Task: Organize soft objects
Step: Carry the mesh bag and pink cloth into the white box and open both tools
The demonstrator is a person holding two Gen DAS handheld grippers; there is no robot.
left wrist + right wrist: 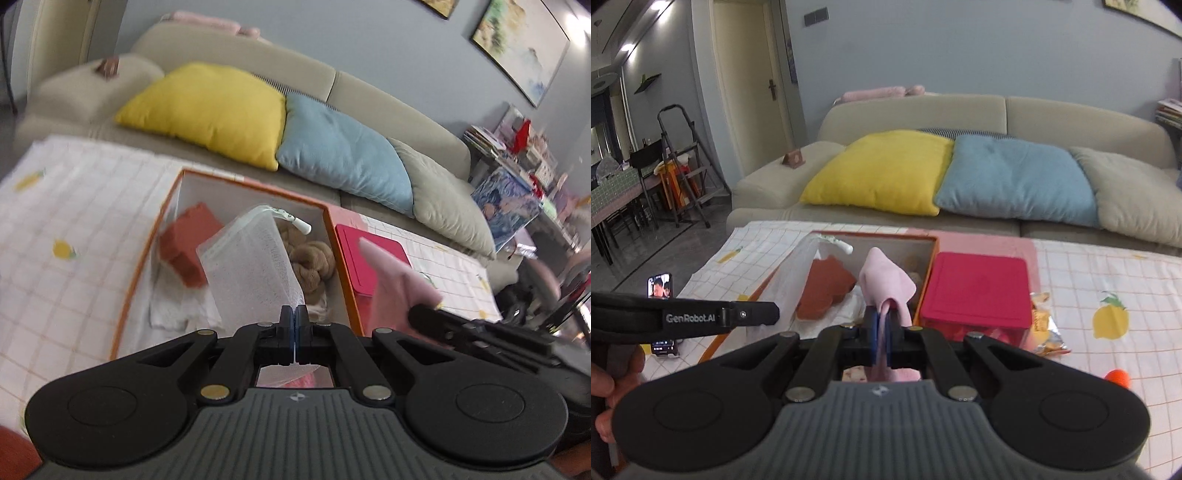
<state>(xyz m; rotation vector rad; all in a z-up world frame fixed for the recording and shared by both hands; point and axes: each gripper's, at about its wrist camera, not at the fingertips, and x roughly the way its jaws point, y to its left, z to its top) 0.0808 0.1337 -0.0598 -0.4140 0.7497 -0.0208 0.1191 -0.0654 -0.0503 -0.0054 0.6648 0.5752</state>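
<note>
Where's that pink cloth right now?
The pink cloth is pinched in the right gripper, held up over the orange box, just left of the red container. In the left wrist view it shows at the right.

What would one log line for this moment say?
left gripper: shut on mesh bag | right gripper: shut on pink cloth | orange box: open
</note>
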